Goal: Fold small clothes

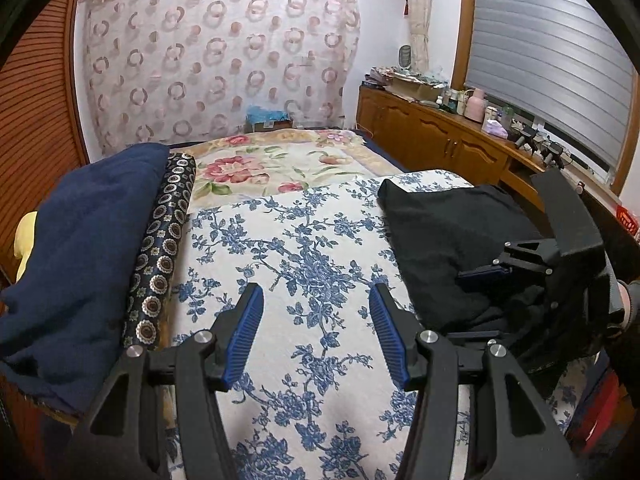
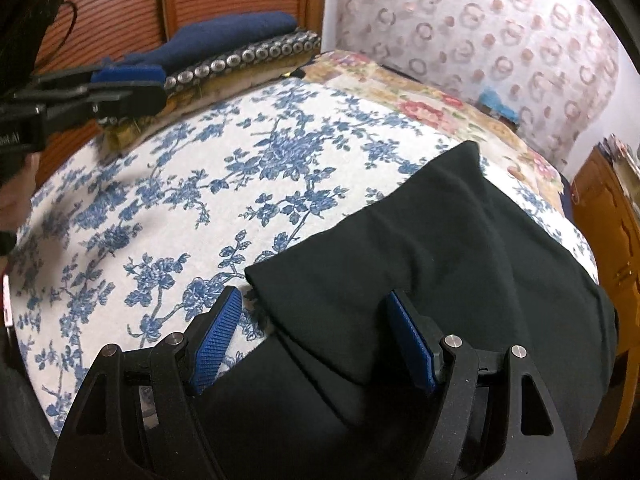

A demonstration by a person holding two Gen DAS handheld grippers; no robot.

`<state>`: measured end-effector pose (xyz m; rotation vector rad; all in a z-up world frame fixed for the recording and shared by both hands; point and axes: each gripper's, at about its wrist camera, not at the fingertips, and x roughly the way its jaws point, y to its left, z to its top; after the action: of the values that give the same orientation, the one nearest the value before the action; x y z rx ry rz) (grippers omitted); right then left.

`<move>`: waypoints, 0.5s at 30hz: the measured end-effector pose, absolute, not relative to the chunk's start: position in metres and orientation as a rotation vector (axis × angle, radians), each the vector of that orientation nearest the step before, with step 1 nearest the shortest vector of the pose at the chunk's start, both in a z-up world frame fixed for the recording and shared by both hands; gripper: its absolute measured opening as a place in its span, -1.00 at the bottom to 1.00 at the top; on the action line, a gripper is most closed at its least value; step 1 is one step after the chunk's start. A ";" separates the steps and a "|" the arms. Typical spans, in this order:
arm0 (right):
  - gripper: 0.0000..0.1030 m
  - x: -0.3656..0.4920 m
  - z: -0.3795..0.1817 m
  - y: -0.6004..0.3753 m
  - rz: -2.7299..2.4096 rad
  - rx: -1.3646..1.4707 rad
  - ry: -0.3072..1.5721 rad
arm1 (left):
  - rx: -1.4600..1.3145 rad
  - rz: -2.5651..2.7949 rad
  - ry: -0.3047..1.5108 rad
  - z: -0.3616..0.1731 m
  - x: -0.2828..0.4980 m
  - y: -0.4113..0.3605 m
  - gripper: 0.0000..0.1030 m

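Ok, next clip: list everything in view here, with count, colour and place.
Dark folded garment: one, black, on the bed's right side.
Blue-flowered white bedspread: one, under the garment.
Navy fleece blanket: one, dark blue, stacked at left.
Medallion-patterned cloth: one, navy and cream, beside the blanket.
Pink-flowered cream cover: one, further up the bed.
Wooden cabinet: one, brown, right wall, cluttered top.
Left tool: open, over the bedspread.
Right tool: open, above the garment's edge.

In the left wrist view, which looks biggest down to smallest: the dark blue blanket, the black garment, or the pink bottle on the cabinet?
1. Dark blue blanket, though nearness may inflate it.
2. Black garment, not far behind.
3. Pink bottle, clearly smallest, and farthest away.
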<state>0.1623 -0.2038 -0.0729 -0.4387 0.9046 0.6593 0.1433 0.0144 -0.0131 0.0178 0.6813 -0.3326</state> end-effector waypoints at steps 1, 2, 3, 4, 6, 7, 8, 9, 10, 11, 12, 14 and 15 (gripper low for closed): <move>0.38 0.164 -0.075 -0.203 0.659 -0.449 0.908 | 0.019 -0.334 0.683 -0.013 0.145 0.014 0.05; 0.33 0.165 -0.076 -0.203 0.658 -0.456 0.908 | 0.019 -0.338 0.684 -0.013 0.146 0.013 0.05; 0.23 0.166 -0.077 -0.203 0.655 -0.463 0.906 | 0.019 -0.342 0.686 -0.014 0.147 0.012 0.05; 0.16 0.168 -0.076 -0.204 0.649 -0.469 0.900 | 0.018 -0.345 0.688 -0.014 0.149 0.011 0.05; -0.14 0.170 -0.073 -0.207 0.642 -0.462 0.890 | 0.019 -0.352 0.691 -0.015 0.151 0.010 0.05; -0.49 0.171 -0.071 -0.210 0.641 -0.449 0.884 | 0.021 -0.356 0.693 -0.016 0.152 0.009 0.05; -0.83 0.174 -0.068 -0.214 0.653 -0.417 0.886 | 0.024 -0.359 0.695 -0.016 0.154 0.007 0.05; -0.85 0.176 -0.064 -0.217 0.659 -0.387 0.884 | 0.026 -0.362 0.697 -0.016 0.155 0.006 0.05; -0.86 0.176 -0.057 -0.225 0.665 -0.338 0.867 | 0.029 -0.365 0.700 -0.017 0.157 0.004 0.05; -0.87 0.177 -0.050 -0.230 0.670 -0.310 0.851 | 0.033 -0.369 0.703 -0.017 0.159 0.002 0.05; -0.88 0.176 -0.042 -0.236 0.667 -0.284 0.829 | 0.035 -0.374 0.707 -0.017 0.161 -0.001 0.05; -0.89 0.178 -0.021 -0.256 0.647 -0.222 0.776 | 0.037 -0.388 0.715 -0.019 0.165 -0.006 0.05; -0.89 0.180 -0.010 -0.268 0.632 -0.193 0.750 | 0.038 -0.394 0.718 -0.019 0.167 -0.009 0.05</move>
<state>0.1799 -0.2682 -0.0097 -0.1934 0.7504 0.6318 0.1671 -0.0091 -0.0194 0.0382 0.7184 -0.3936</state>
